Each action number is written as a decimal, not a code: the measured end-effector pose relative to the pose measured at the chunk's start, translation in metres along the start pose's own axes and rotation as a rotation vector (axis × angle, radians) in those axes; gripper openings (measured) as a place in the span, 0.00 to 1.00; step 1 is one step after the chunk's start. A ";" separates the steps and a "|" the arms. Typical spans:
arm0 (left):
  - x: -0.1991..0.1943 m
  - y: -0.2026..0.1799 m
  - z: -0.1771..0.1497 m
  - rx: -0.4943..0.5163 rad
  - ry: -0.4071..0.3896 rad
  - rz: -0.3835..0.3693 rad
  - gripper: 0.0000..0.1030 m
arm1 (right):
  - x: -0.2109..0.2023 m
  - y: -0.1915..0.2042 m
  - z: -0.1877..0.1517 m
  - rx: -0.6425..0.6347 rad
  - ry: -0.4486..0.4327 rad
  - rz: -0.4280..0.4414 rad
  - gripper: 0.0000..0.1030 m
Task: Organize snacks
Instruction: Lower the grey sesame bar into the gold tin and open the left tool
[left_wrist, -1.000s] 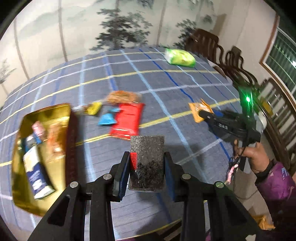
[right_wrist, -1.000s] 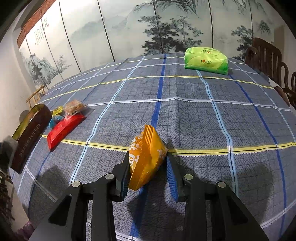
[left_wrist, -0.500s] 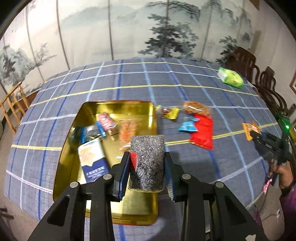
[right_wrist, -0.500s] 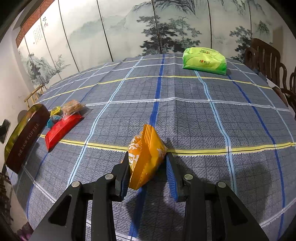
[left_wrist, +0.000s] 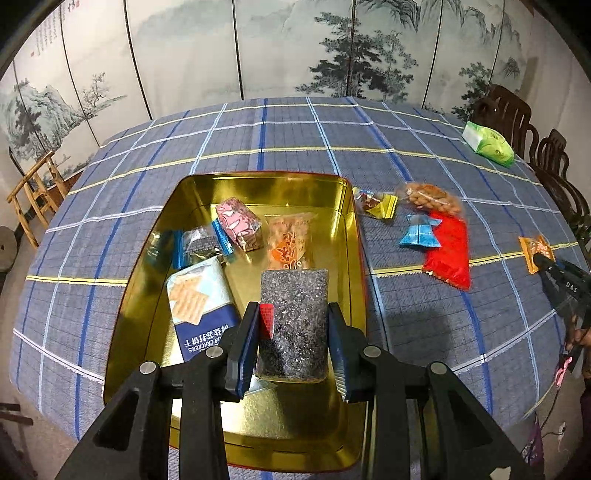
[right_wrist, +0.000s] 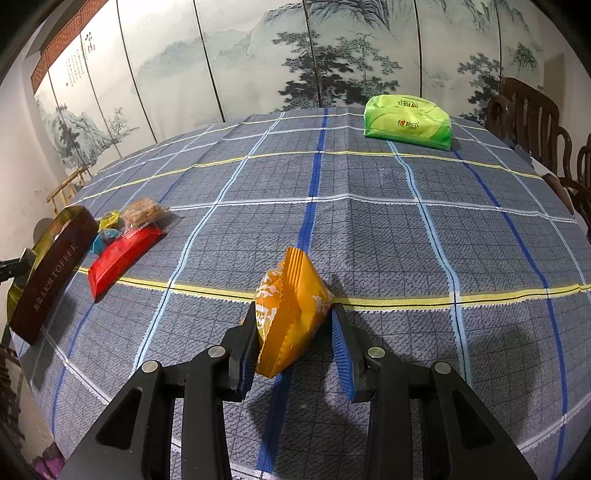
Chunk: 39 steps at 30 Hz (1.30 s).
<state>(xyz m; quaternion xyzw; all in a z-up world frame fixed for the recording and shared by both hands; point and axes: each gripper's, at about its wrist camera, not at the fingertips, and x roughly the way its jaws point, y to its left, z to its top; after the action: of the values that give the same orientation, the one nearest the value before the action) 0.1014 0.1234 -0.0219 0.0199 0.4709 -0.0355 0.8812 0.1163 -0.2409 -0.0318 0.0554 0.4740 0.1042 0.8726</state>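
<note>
My left gripper is shut on a grey speckled snack packet and holds it above the near part of the gold tin. The tin holds a blue cracker pack, a pink packet, an orange-print packet and a silver-blue one. My right gripper is shut on an orange snack packet low over the plaid tablecloth; it also shows far right in the left wrist view. A red packet, a blue candy, a nut bag and a yellow packet lie right of the tin.
A green tissue pack lies at the table's far right. Dark wooden chairs stand along the right side. A painted folding screen backs the table. The tin's brown side is at the left in the right wrist view.
My left gripper has swung left with the grey packet, from beside the tin to above it. The right gripper has stayed put with the orange packet.
</note>
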 end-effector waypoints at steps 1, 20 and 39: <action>0.001 0.000 -0.001 0.001 0.003 -0.001 0.30 | 0.000 0.000 0.000 0.000 0.000 0.000 0.35; 0.008 -0.011 -0.006 0.040 -0.003 0.043 0.31 | 0.000 0.001 0.000 -0.001 0.000 -0.002 0.35; -0.011 -0.014 -0.009 0.048 -0.045 0.120 0.32 | -0.001 -0.001 0.004 -0.009 0.047 -0.012 0.34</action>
<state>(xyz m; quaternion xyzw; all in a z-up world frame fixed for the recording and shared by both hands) 0.0865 0.1104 -0.0177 0.0686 0.4481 0.0053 0.8913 0.1193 -0.2418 -0.0290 0.0463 0.4943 0.1022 0.8620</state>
